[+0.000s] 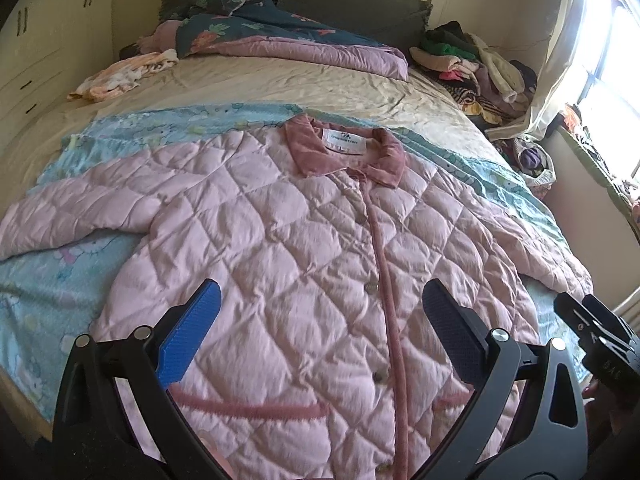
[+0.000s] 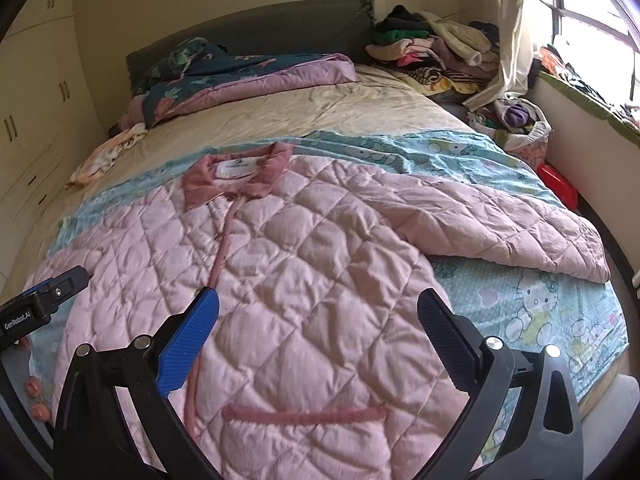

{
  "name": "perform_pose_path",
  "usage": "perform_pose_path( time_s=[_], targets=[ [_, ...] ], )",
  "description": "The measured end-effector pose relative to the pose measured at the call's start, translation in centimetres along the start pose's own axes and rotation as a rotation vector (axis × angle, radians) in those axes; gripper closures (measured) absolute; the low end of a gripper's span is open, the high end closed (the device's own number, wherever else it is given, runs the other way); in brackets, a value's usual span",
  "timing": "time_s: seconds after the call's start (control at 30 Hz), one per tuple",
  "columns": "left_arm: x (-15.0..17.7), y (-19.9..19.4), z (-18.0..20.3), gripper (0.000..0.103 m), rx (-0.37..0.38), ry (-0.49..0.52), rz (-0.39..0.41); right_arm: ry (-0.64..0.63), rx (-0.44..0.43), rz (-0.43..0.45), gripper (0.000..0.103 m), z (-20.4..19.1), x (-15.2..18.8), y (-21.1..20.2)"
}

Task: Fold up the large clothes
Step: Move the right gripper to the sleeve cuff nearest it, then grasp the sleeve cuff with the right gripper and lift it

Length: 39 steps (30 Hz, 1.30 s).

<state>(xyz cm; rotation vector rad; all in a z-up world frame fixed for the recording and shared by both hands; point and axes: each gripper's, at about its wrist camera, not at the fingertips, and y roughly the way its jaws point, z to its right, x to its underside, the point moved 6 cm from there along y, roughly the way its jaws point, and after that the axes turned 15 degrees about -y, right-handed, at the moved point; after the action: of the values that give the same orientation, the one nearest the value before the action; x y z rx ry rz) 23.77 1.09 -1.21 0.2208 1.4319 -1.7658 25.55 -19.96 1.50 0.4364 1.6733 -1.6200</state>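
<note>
1. One bed [image 1: 280,84] carries the work; a blue printed sheet [image 2: 520,300] covers its near half.
2. The pink quilted jacket [image 1: 280,232] lies flat, front up, long axis running away from me, collar [image 1: 344,152] far, hem nearest both tools.
3. I judge each sleeve nearer its own side's tool: right sleeve [image 2: 500,224], left sleeve [image 1: 80,208].
4. Left tool [image 1: 320,320] and right tool [image 2: 318,320] hover, spread wide, holding nothing.

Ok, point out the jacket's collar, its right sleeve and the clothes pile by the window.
collar [image 1: 344,148], left wrist view, on the dark pink fold.
right sleeve [image 2: 500,224], right wrist view, on the quilted mid-sleeve.
clothes pile [image 2: 436,50], right wrist view, on the heap's middle.
</note>
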Motion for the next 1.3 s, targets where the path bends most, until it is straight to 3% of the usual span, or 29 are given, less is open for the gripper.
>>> perform_pose_path(
  time_s=[0.43,1.07,1.3],
  targets=[
    [-1.4,5.3,4.0,0.008,0.012,0.038,-0.045,0.194,0.135,-0.037,0.004,11.0,0.5,3.6],
    [-1.9,14.3,8.6,0.008,-0.014,0.104,-0.146,0.572,0.267,-0.164,0.004,27.7,8.2,9.2],
    [-3.4,16.7,8.6,0.008,-0.050,0.088,-0.132,0.706,0.287,-0.169,0.004,32.6,10.8,11.0]
  ],
)
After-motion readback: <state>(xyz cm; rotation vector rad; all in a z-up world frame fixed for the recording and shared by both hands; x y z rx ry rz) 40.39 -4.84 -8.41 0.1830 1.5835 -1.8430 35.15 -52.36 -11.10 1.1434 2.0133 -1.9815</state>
